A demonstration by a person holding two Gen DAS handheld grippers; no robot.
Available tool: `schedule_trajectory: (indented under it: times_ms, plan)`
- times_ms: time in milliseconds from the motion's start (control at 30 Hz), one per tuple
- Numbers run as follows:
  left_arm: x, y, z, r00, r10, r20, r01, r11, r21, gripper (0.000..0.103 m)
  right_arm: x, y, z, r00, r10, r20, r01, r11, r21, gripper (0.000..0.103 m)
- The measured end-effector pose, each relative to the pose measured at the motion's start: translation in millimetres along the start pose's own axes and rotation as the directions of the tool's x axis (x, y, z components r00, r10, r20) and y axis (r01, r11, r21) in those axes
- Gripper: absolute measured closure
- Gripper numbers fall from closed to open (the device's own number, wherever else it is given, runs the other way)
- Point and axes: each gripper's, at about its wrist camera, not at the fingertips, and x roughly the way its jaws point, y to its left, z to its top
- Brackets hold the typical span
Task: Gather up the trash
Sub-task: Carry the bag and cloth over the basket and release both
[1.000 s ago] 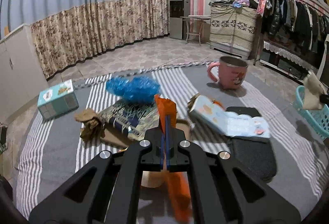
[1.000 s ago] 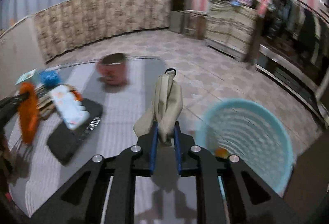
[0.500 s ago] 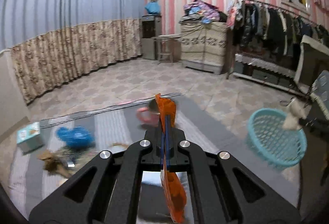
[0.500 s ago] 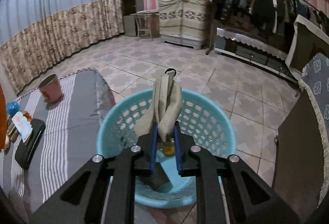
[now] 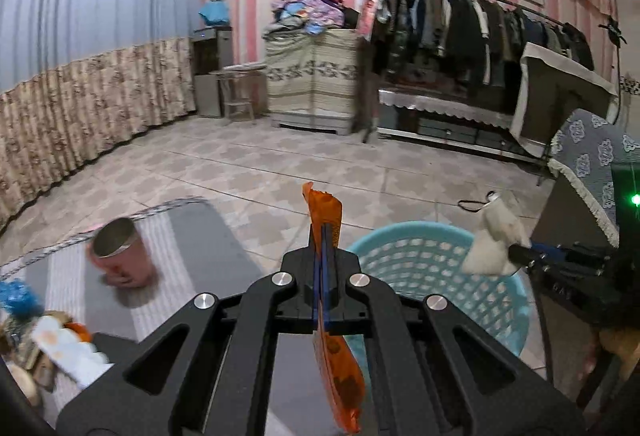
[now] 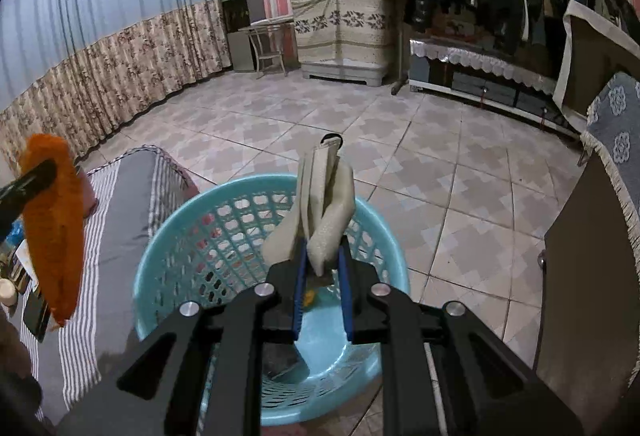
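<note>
Tiled floor, striped rug at left. Right gripper (image 6: pixel 322 260) over basket (image 6: pixel 168 256), clamping beige rag (image 6: pixel 324 211). Left gripper (image 5: pixel 324 240) level, pinching orange wrapper (image 5: pixel 338 368) beside the basket.

Left gripper (image 5: pixel 323 236): jaws pressed nearly together on an orange wrapper (image 5: pixel 334 336), held level. Right gripper (image 6: pixel 322 260): jaws narrowly apart, clamping a beige cloth (image 6: pixel 320 211), pointing forward and slightly down.

Blurred litter (image 5: pixel 60 348) at left edge
</note>
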Motion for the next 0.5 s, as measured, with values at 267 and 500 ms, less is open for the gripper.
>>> schedule_trajectory:
  times_ms: [267, 500]
  plan:
    - [46.0, -38.3, 6.3, 0.998, -0.042, -0.041, 0.043, 0.999, 0.024, 0.103, 7.7, -15.2, -0.3, 1.0, 0.01, -0.013, -0.009, 0.999, 0.033, 0.088]
    - [55.8, -35.4, 3.5, 0.998, 0.03, -0.057, -0.027, 0.999, 0.039, 0.045, 13.3, -8.7, -0.7, 1.0, 0.02, -0.011, -0.02, 0.999, 0.03, 0.088]
